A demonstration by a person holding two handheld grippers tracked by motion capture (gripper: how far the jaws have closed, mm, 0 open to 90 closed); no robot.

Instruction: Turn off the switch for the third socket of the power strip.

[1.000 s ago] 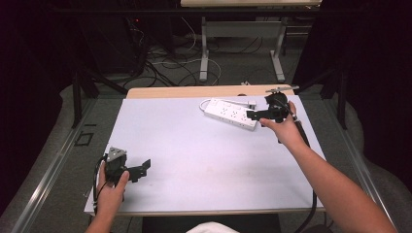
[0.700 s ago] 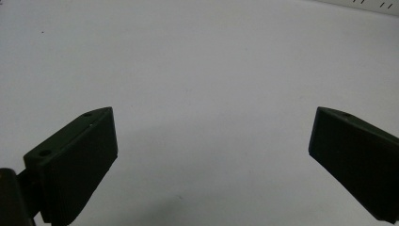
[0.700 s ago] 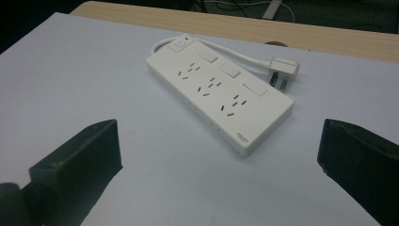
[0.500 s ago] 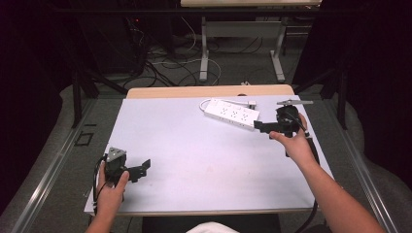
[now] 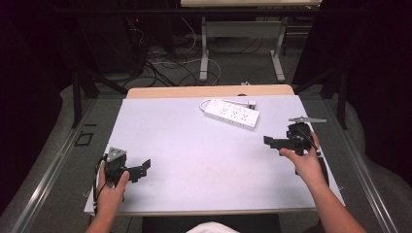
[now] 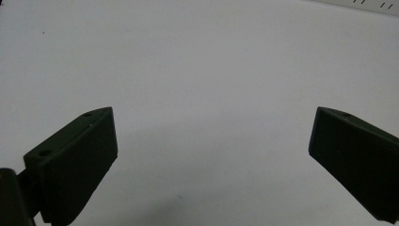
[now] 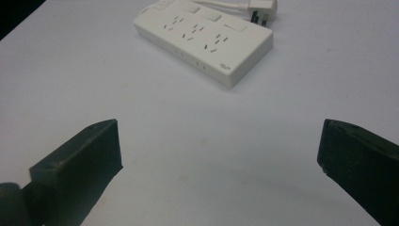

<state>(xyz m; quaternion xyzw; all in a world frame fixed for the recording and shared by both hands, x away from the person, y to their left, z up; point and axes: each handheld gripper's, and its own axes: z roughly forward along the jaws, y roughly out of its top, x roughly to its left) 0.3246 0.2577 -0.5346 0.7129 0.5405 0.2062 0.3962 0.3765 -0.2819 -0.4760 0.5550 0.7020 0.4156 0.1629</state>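
The white plastic power strip (image 5: 231, 114) lies flat at the far middle of the pale grey surface (image 5: 194, 160), its white cord and plug (image 7: 261, 7) curled just behind it, seemingly unplugged, though the cord's run is hard to follow. The right claw (image 5: 273, 141) hovers near the strip's right end, jaws spread wide and empty. The left claw (image 5: 142, 168) rests near the front left corner, well apart, likewise spread. Judging from this, no grasp is made yet; all handling of the strip remains.

Bright, evenly lit white table (image 5: 194, 141), dark surroundings, soft shadows, slight blur.
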